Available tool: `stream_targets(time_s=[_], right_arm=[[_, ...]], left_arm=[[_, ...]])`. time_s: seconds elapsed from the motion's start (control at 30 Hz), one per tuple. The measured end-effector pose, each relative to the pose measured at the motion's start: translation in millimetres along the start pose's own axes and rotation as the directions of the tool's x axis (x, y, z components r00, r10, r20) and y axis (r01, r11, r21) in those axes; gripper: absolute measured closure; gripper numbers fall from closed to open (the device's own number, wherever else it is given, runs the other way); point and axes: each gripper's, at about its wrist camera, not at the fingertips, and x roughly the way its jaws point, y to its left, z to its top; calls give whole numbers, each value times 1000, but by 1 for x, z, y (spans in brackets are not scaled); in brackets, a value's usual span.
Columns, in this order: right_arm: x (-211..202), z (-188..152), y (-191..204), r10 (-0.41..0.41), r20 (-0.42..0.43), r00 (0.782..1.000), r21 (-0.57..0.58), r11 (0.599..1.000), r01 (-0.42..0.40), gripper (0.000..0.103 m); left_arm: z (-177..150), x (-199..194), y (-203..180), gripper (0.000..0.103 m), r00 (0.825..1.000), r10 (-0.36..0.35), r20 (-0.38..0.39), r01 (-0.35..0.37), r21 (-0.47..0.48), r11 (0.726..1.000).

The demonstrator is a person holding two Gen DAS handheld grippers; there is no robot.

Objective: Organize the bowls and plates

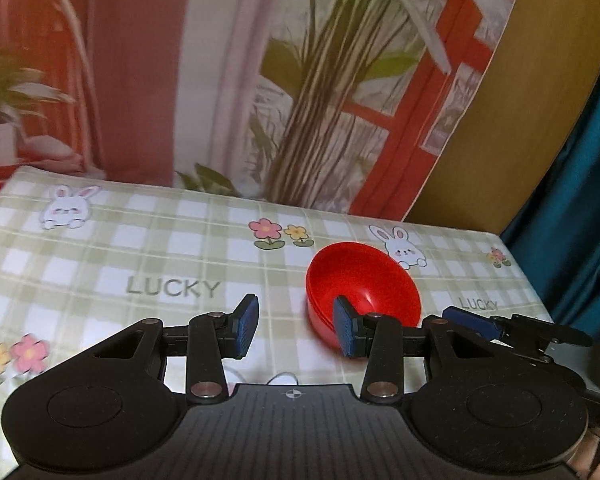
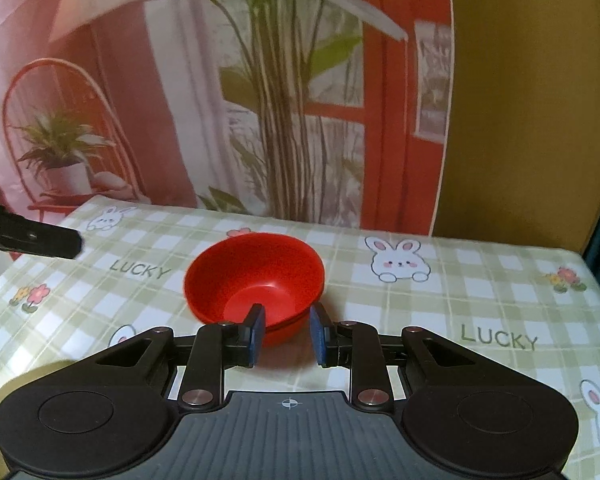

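My desk [image 2: 480, 292], under a checked bunny cloth, carries the stacked red bowls [image 2: 256, 276] near its middle. My left hand-held gripper [image 1: 296, 326] gapes empty beside them; my right hand-held gripper [image 2: 286, 332] hovers narrower, gripping nothing.

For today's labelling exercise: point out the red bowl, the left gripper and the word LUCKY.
red bowl [image 2: 260, 268]: right wrist view, inner wall.
left gripper [image 1: 296, 326]: left wrist view, between fingertips.
word LUCKY [image 1: 173, 288]: left wrist view, middle letters.
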Motion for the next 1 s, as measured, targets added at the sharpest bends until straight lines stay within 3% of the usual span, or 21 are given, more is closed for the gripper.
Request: stream_targets(time_s=[0.27, 0.57, 0.6, 0.67, 0.73, 1.0], right_arm=[[43, 5, -19, 9, -58, 998, 142, 990, -1, 79], [63, 2, -26, 33, -81, 996, 215, 977, -15, 80], [63, 2, -27, 35, -81, 996, 223, 975, -17, 81], [64, 1, -28, 36, -79, 996, 239, 971, -16, 82], [64, 1, -29, 36, -78, 996, 252, 968, -16, 84], [58, -2, -30, 44, -65, 997, 299, 954, -23, 88]], left_arm=[[5, 55, -1, 59, 997, -17, -81, 18, 6, 1000], [4, 82, -3, 60, 989, -39, -141, 38, -5, 999], [3, 84, -4, 62, 988, -39, -147, 38, -10, 999], [1, 86, -5, 79, 988, -30, -155, 29, -7, 1000], [-1, 85, -6, 86, 989, -33, -146, 33, 1, 999], [-4, 77, -10, 87, 988, 0, -155, 5, 35, 999]])
